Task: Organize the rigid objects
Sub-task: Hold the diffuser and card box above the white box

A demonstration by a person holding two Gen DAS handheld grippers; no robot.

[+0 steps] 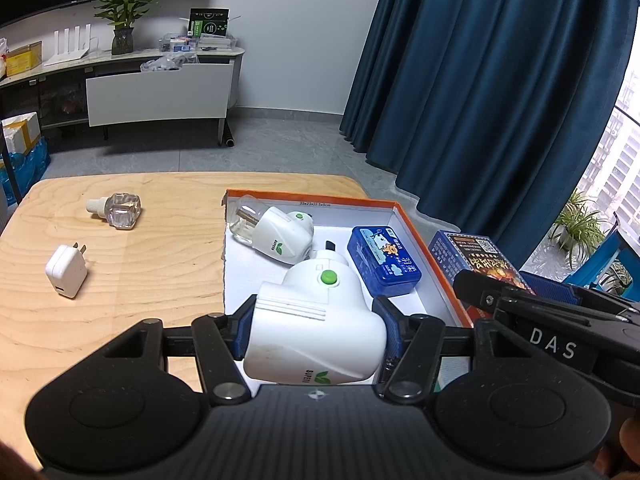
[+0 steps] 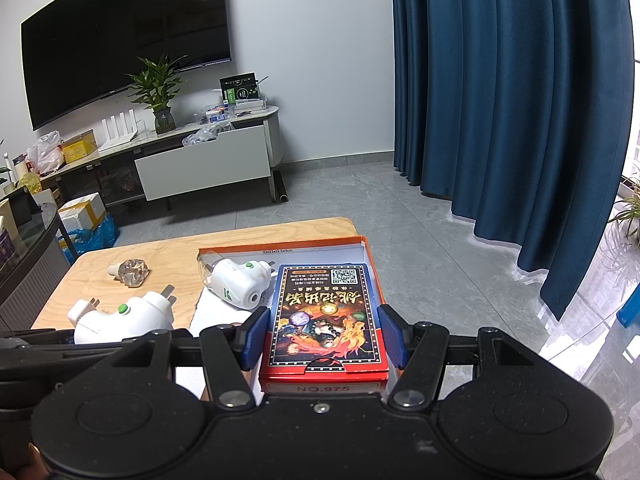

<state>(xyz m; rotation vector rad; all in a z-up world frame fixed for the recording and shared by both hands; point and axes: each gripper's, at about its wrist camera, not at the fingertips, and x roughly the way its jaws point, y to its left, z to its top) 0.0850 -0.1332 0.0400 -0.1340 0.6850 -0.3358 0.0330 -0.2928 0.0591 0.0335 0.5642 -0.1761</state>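
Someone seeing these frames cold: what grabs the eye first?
Both grippers are loaded over the orange-rimmed box: the left gripper clamps a white plug-in vaporizer, the right gripper a card box. On the wooden table lie a white charger and a clear refill bottle.

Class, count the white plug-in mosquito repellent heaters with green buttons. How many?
2: one heater gripped in the left hand-held gripper, another heater lying in the orange-rimmed box. Others may be hidden.
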